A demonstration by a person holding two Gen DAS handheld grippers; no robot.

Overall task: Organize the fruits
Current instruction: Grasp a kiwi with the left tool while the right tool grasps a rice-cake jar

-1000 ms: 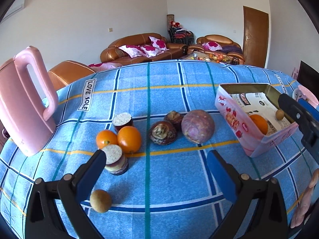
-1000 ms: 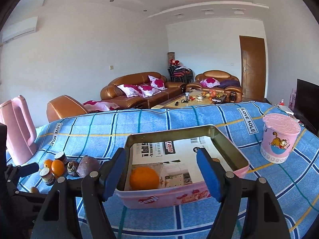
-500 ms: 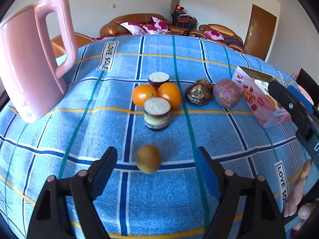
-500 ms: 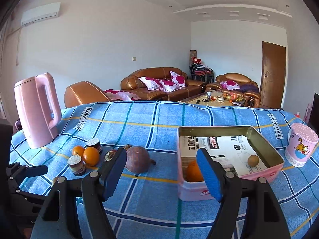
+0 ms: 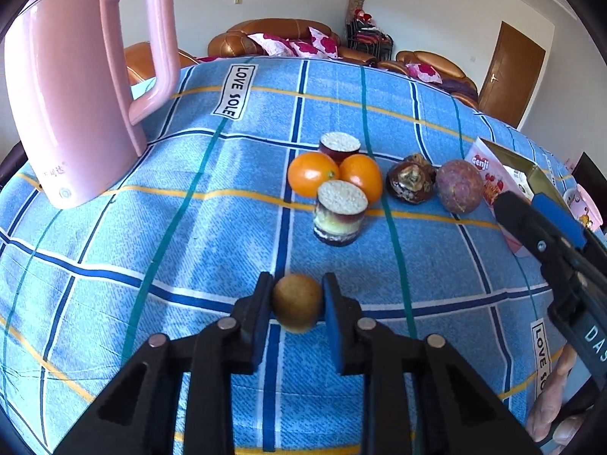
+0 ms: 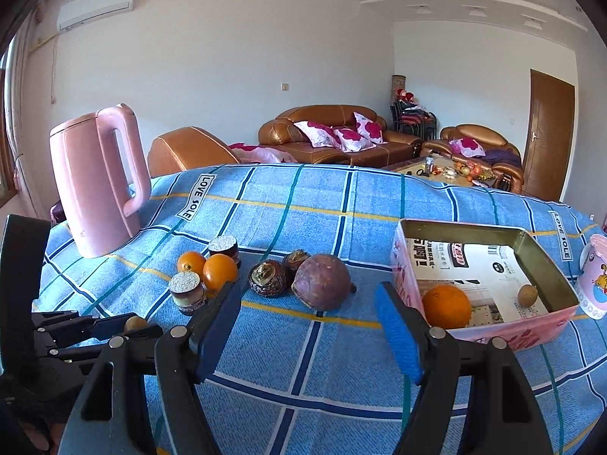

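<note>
Handling: small brown fruit (image 5: 297, 302), judged light, firm thin shell, round so apt to roll; pinch across its middle, gently.
Look: tan-brown, matte, a ball.
Where: on the blue checked cloth (image 5: 189, 250), nearest me, apart from the oranges (image 5: 334, 176).
Left tongs (image 5: 297, 305): I have them closed on the brown fruit.
Right tongs (image 6: 309, 328): open, empty, near the pink tin (image 6: 531, 331).
</note>
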